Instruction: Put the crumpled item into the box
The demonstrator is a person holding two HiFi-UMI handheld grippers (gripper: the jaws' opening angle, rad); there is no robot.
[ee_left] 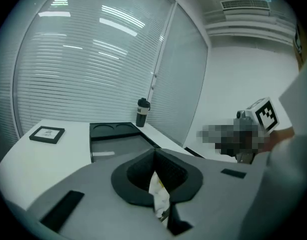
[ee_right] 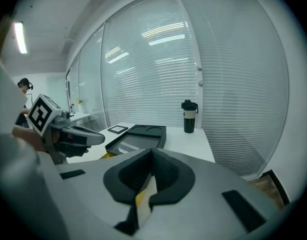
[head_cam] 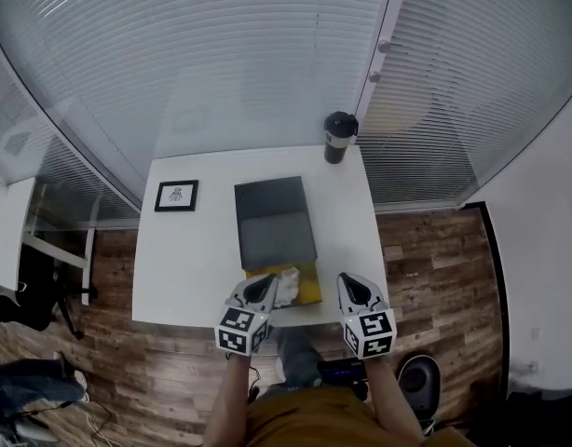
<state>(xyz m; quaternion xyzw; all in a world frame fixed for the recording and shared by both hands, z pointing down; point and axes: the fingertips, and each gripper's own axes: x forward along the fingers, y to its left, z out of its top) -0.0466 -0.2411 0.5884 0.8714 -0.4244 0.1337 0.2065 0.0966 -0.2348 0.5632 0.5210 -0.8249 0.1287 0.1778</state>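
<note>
A white crumpled item [head_cam: 285,285] lies on a flat yellow thing [head_cam: 310,288] at the table's near edge. Just behind them sits a black box [head_cam: 275,220], open, with two round recesses at its far end. My left gripper [head_cam: 261,291] hovers directly left of the crumpled item, jaws together. In the left gripper view the left gripper [ee_left: 154,156] is shut, and the crumpled item [ee_left: 159,196] shows through the slit below the pads. My right gripper [head_cam: 351,289] hangs to the right of the yellow thing, also shut [ee_right: 152,156].
A white table [head_cam: 193,259] stands against window blinds. A dark bottle [head_cam: 339,137] stands at the far right corner and a small framed picture [head_cam: 176,196] lies at the left. Wooden floor lies around the table, and a person's legs are below its near edge.
</note>
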